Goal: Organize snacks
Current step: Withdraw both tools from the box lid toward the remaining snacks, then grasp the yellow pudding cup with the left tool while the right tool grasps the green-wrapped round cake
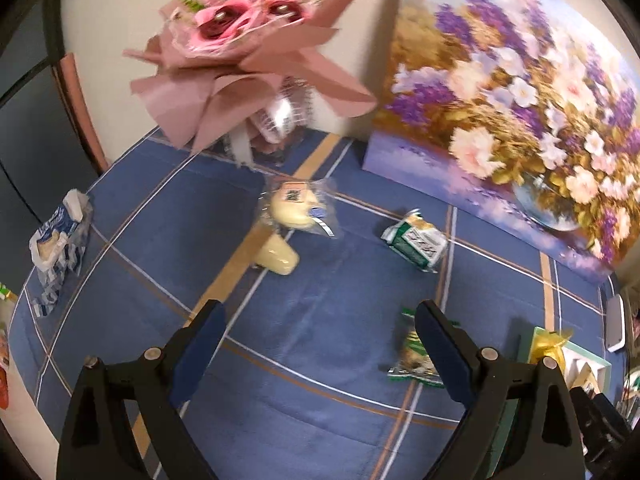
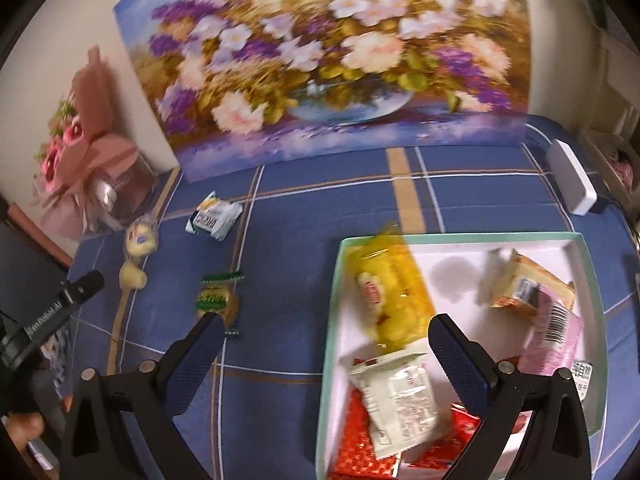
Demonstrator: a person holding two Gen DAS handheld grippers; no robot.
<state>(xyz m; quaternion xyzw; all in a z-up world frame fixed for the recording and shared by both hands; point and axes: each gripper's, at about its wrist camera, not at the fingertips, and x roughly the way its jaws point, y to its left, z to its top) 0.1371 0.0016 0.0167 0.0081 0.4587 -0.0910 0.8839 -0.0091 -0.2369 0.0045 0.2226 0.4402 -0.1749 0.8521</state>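
My left gripper [image 1: 320,316] is open and empty above the blue checked cloth. A green round snack [image 1: 416,354] lies by its right finger. Farther off lie a green-white packet [image 1: 416,242], a cream bun in clear wrap [image 1: 294,208] and a cream piece [image 1: 280,258]. My right gripper [image 2: 326,330] is open and empty over the left rim of a white box [image 2: 334,312]. A yellow snack bag [image 2: 390,292] is blurred over the box's left side. The box holds a white packet [image 2: 400,400], red packets [image 2: 360,448], a pink packet [image 2: 554,336] and an orange packet [image 2: 520,284].
A flower painting [image 2: 320,60] leans on the wall at the back. A pink bouquet [image 1: 240,40] stands at the back left. A blue-white bag [image 1: 60,240] lies at the cloth's left edge. A white device [image 2: 570,180] sits at the right edge. The left gripper [image 2: 48,320] shows in the right view.
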